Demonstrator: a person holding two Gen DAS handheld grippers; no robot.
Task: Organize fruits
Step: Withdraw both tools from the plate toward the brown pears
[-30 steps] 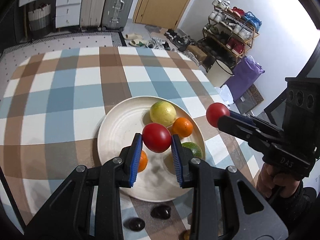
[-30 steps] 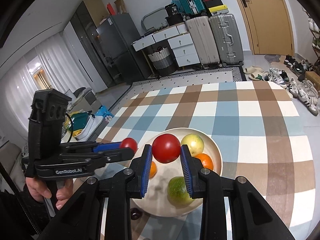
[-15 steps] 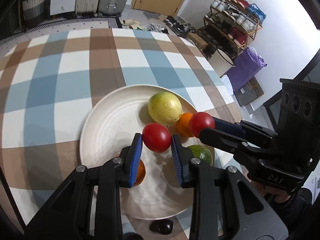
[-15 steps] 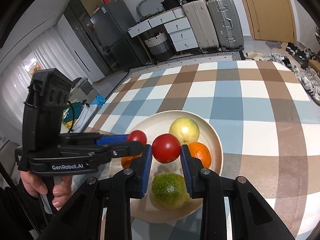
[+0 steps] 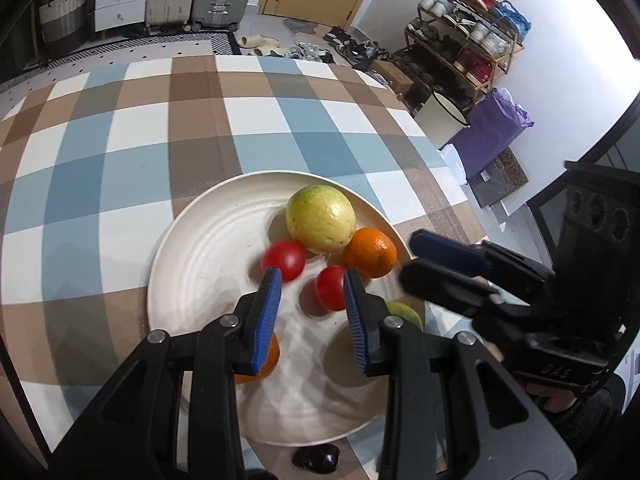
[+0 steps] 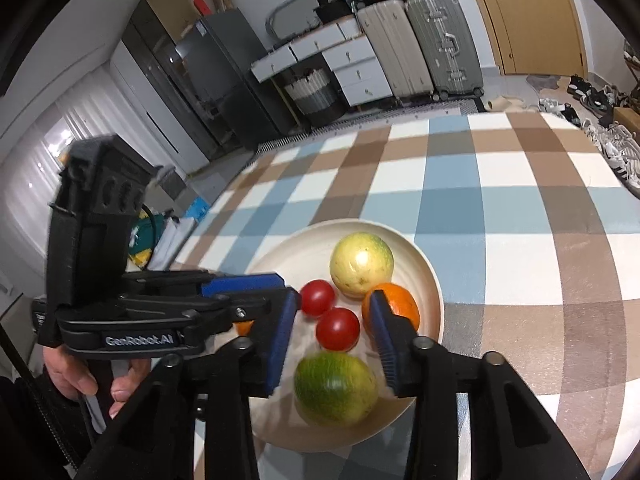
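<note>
Two red tomatoes (image 6: 338,329) (image 6: 317,297) are seen lying loose on the cream plate (image 6: 434,292), side by side, touching neither tong. Both the left gripper (image 5: 309,286) and the right gripper (image 6: 333,320) are spread wide and empty. The green fruit (image 6: 335,389) is laid with its long axis across the right wrist view.

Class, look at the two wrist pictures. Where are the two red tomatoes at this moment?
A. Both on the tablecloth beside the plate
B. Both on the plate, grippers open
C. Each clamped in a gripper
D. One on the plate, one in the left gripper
B: both tomatoes sit on the plate, and the left gripper and right gripper are open and empty.
</note>
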